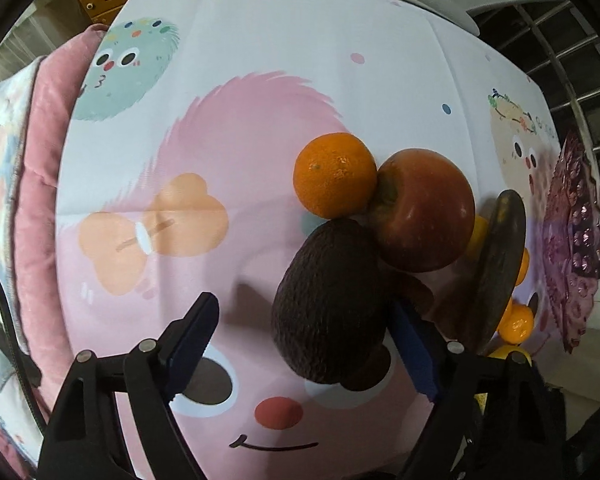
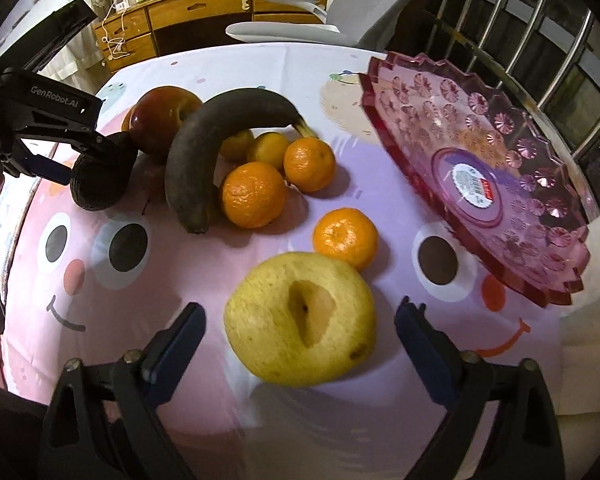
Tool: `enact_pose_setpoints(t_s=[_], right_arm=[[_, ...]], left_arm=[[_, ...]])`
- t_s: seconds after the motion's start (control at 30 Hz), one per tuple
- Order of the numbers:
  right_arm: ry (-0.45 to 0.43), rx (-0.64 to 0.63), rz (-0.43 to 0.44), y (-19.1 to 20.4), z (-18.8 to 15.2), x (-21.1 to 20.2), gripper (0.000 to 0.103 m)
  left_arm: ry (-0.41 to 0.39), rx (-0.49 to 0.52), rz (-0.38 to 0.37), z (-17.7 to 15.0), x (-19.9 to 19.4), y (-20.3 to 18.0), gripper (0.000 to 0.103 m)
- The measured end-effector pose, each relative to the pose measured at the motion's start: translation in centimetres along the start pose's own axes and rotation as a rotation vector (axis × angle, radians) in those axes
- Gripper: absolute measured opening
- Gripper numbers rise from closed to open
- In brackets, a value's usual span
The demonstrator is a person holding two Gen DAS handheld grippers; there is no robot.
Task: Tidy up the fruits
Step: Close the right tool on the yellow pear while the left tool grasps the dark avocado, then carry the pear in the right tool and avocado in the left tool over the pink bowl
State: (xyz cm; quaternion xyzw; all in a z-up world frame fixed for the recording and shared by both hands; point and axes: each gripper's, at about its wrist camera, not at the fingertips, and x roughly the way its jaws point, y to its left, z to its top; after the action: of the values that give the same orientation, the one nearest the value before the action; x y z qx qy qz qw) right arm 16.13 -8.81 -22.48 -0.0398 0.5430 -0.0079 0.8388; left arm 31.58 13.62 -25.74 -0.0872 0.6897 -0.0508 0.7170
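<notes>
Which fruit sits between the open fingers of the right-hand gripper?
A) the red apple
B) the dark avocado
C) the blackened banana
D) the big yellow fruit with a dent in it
D: in the right wrist view the big yellow fruit lies between the two fingers of the right gripper, with a gap on each side, while the avocado is over at the left gripper.
</notes>
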Motion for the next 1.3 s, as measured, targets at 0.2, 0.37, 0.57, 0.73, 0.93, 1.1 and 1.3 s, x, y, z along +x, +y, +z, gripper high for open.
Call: enact_pose_setpoints(t_s=[0.2, 0.37, 0.57, 0.73, 0.93, 1.1, 1.3], right_arm=[[-0.012, 0.014, -0.008, -0.1, 0.1, 0.2, 0.076], [-0.001, 0.001, -0.015, -0.2, 0.2, 0.2, 0.076], [0.058, 0.061, 0.025, -0.7, 0.2, 0.2, 0.075], [0.107, 0.177, 0.099, -1.1, -0.9, -0.3, 0.075], [0.112, 0.228, 0.108, -0.4, -2.4, -2.4, 0.075], [0.072, 0.245, 0.085, 0.2, -3.9, -5.1, 0.075], [0.023, 0.265, 0.068, -0.6, -4.8, -8.4, 0.075]], left_arm=[[-0.009, -0.052, -0.102, -0.2, 1.3, 0.5, 0.07], [-0.036, -0.055, -0.158, -0.5, 1.5, 0.4, 0.057], [-0.083, -0.039, -0.169, -1.0, 1.4, 0.2, 0.056], [-0.12, -0.016, -0.149, -2.5, 0.2, 0.9, 0.055], [-0.178, 0.037, -0.168, -5.6, -2.9, 1.0, 0.055], [-0.205, 0.071, -0.188, -9.2, -5.5, 1.0, 0.055], [-0.209, 0.117, -0.217, -13.9, -8.4, 0.4, 0.055]])
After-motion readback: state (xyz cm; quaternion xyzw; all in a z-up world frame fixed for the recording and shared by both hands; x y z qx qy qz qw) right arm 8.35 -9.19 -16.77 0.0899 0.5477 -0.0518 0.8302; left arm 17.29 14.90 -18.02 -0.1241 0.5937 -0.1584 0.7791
